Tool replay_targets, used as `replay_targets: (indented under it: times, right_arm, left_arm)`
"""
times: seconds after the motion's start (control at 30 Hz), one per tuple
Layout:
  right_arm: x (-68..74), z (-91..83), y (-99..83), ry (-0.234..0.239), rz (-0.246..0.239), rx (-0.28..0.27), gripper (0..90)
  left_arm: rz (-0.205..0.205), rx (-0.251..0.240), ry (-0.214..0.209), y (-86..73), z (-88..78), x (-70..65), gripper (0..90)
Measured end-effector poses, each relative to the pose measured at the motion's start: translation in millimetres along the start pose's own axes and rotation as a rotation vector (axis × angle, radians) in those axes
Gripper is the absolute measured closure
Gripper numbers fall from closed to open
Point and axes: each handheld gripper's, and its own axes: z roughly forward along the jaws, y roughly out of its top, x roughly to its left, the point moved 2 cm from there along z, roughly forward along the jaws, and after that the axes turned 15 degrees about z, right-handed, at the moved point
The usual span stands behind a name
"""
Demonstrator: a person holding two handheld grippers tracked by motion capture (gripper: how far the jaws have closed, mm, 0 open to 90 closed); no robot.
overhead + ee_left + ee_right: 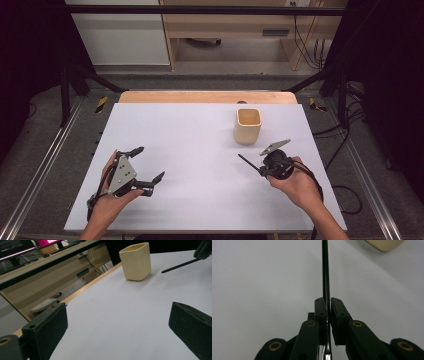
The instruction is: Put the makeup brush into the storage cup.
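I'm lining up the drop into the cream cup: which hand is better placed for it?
Probably the right. Its tongs are shut on the thin black stick, just in front of the cream cup. The left tongs stand open with nothing between them, farther across the white table.

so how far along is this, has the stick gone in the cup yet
Not yet. Done: the right tool is shut on the thin black stick, lifted off the table. The left tool hangs open, holding nothing. Left, probably: carry the stick to the cup, which looks empty.
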Motion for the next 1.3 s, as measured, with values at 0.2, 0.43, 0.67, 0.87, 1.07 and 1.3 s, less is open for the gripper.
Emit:
replay_targets:
  times: [0.2,0.43,0.67,0.87,1.07,1.3]
  right_arm:
    - [8.1,-0.1,26.7,0.012,-0.063,0.038,84.2]
    - [18.4,-6.0,49.4,0.02,-0.109,0.043,84.2]
    - [33.4,-7.8,64.2,0.026,-0.165,0.067,84.2]
    - [50.5,-5.2,73.8,0.02,-0.223,0.108,84.2]
    - [60.4,-2.4,79.7,0.02,-0.247,0.125,84.2]
    - [70.8,4.3,85.6,-0.008,-0.294,0.174,84.2]
  left_arm:
    - [0.064,0.031,-0.054,8.3,24.2,-10.4,2.1]
    - [0.127,0.04,-0.076,17.4,39.0,-20.8,2.1]
    - [0.189,0.034,-0.094,34.9,55.1,-30.3,2.5]
    - [0.248,0.029,-0.109,45.5,64.4,-38.1,2.6]
    - [0.26,0.029,-0.111,48.1,71.7,-42.8,2.6]
    - [0.302,0.016,-0.096,52.3,76.6,-46.3,4.3]
